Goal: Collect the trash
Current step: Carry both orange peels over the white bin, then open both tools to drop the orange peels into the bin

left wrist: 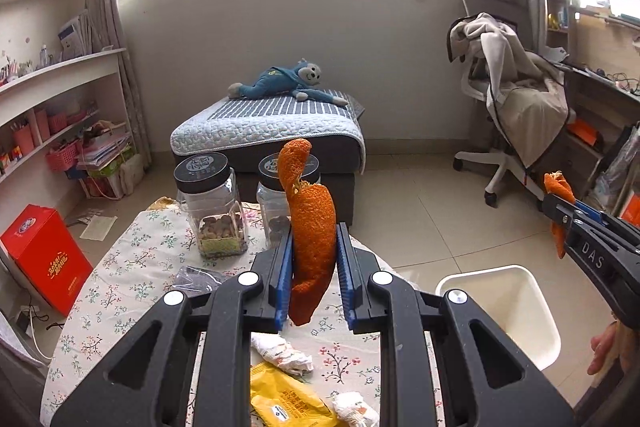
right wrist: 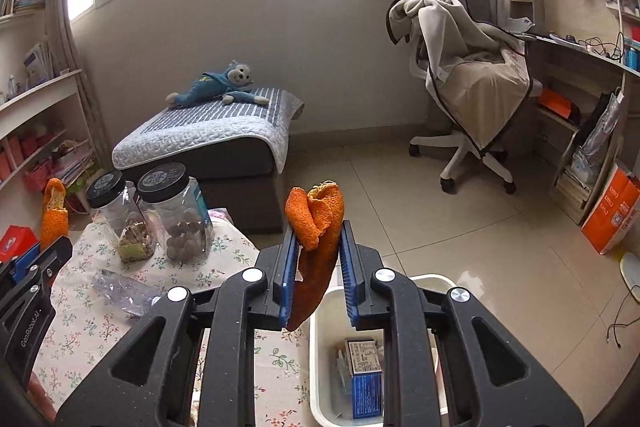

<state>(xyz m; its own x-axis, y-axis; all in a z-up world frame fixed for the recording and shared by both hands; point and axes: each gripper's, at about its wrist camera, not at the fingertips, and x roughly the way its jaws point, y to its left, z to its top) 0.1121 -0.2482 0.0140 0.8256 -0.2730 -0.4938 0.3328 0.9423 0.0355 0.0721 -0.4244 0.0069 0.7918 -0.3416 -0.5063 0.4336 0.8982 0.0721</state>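
i have a strip of orange peel pinched in each gripper. my left gripper (left wrist: 314, 273) is clamped on a long curled peel (left wrist: 312, 227) that stands up between the blue pads (left wrist: 285, 275) and hangs out below them, above the floral tablecloth (left wrist: 132, 267). my right gripper (right wrist: 318, 275) is closed tight on a folded peel (right wrist: 318, 227), whose lower tip dangles over the near rim of the white bin (right wrist: 320, 347) beside the table.

the main risk i see is the left peel: it is above the table, not the bin, so letting go here would drop it back among the crumpled tissue (left wrist: 282, 347) and yellow wrapper (left wrist: 288, 403). the right peel sits close to the bin's table-side edge, so an early release could land it on the rim or the cloth. both peels are limp and held off-centre, so a quick swing may let them slip. the two grippers may also crowd each other above the bin's narrow mouth, and swinging low could clip the jars (left wrist: 210, 211)
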